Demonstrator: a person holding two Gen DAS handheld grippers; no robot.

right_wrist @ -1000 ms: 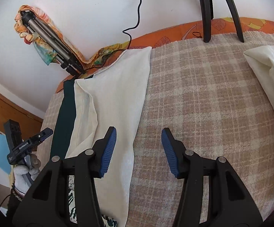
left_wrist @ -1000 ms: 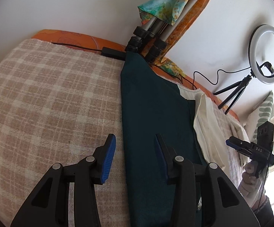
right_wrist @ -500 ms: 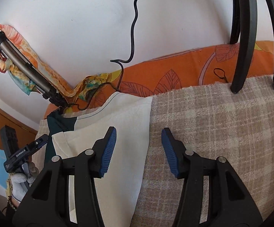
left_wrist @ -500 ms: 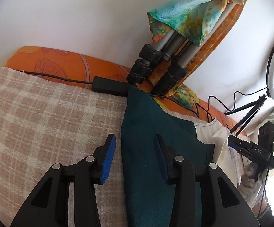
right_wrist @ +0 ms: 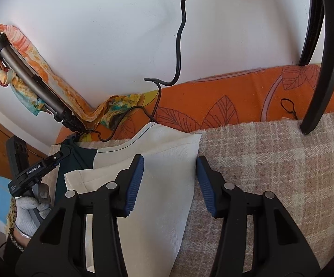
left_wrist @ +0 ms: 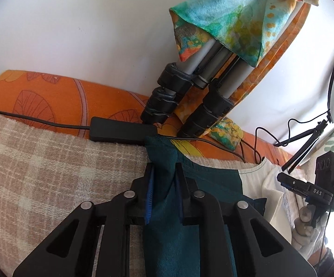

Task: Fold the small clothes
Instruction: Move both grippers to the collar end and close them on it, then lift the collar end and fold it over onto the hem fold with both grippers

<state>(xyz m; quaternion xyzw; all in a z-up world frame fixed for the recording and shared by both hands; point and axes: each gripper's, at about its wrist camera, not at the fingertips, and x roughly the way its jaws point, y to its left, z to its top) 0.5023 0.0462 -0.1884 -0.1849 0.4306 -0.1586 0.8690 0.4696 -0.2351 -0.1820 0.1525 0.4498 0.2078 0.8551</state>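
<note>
Left tongs now pinching teal garment corner, right tongs spread over cream cloth

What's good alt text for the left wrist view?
The left gripper is shut on the far corner of a dark teal garment lying on a checked blanket. Behind it, a black power adapter and tripod legs rest against an orange cushion; the right gripper shows at right.
</note>
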